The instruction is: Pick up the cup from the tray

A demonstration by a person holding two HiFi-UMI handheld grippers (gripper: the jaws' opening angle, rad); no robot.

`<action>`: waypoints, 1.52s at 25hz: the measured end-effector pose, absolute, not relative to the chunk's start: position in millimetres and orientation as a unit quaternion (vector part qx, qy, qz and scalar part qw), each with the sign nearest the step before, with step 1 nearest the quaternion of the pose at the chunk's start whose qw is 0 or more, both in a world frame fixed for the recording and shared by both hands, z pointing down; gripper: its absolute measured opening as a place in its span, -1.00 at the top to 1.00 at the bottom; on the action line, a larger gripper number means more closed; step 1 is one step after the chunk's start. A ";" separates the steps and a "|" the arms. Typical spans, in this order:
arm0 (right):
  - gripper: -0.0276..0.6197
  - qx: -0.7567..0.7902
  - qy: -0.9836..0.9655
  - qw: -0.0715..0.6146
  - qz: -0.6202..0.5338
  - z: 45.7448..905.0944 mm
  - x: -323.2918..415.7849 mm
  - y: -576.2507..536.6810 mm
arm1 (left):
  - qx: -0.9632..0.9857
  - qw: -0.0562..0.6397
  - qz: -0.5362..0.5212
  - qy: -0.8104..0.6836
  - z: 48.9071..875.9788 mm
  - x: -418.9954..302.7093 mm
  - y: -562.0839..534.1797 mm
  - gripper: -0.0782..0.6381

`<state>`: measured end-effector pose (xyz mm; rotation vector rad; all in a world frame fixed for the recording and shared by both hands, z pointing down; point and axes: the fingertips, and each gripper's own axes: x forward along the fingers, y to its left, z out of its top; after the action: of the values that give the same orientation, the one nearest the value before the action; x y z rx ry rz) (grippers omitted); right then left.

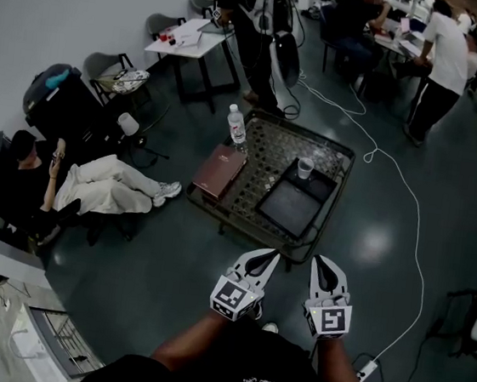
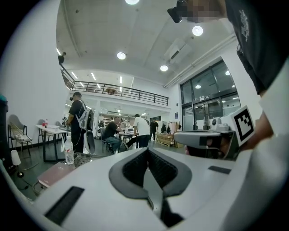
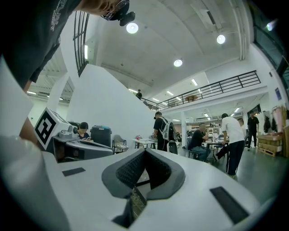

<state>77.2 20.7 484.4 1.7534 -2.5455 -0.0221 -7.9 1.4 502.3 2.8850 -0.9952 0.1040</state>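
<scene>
cup stands upright at the far end of the tray — well ahead, nearer the right gripper than the left gripper; both jaws pressed together, empty

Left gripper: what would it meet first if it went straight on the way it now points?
Probably nothing near: the shut left gripper aims towards the table and its tray, but it is held level, and its own view shows open room past its tips. Height is unclear.
</scene>
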 end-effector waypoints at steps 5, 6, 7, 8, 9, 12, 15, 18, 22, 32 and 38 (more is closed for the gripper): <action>0.89 0.565 -0.823 0.060 -0.009 471.7 73.2 -8.3 | 0.944 0.042 0.040 -0.324 501.2 -7.0 -27.1 0.76; 0.89 0.563 -0.824 0.064 -0.012 468.8 70.5 -13.2 | 0.944 0.042 0.040 -0.324 501.5 -7.3 -32.5 0.75; 0.89 0.560 -0.826 0.056 -0.019 468.5 68.3 -18.1 | 0.945 0.044 0.040 -0.323 502.0 -8.2 -37.8 0.76; 0.89 0.559 -0.827 0.045 -0.024 470.3 67.1 -22.7 | 0.945 0.045 0.038 -0.323 502.6 -9.3 -42.9 0.75; 0.89 0.560 -0.827 0.047 -0.022 472.8 66.9 -26.8 | 0.945 0.046 0.037 -0.323 503.2 -10.2 -48.0 0.76; 0.89 0.563 -0.824 0.068 -0.010 472.2 64.5 -41.7 | 0.946 0.046 0.031 -0.320 503.2 -12.3 -63.0 0.76; 0.89 0.568 -0.822 0.049 -0.020 468.7 62.5 -59.5 | 0.947 0.043 0.033 -0.315 502.1 -15.4 -77.3 0.76; 0.89 0.565 -0.823 0.045 -0.027 467.5 57.3 -76.0 | 0.949 0.043 0.032 -0.311 501.1 -18.1 -93.6 0.76; 0.89 0.565 -0.823 0.033 -0.042 470.1 50.8 -94.5 | 0.951 0.041 0.029 -0.305 500.1 -21.0 -113.0 0.76; 0.89 0.577 -0.814 0.047 -0.038 469.8 41.5 -134.6 | 0.955 0.042 0.016 -0.293 495.0 -27.8 -159.0 0.76; 0.89 0.583 -0.810 0.055 -0.037 467.2 39.5 -145.7 | 0.958 0.036 0.015 -0.285 489.5 -29.4 -176.6 0.76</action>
<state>39.5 -145.7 467.2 1.7707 -2.4579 -0.1110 -29.4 -176.6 489.5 2.9423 -0.8762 0.0446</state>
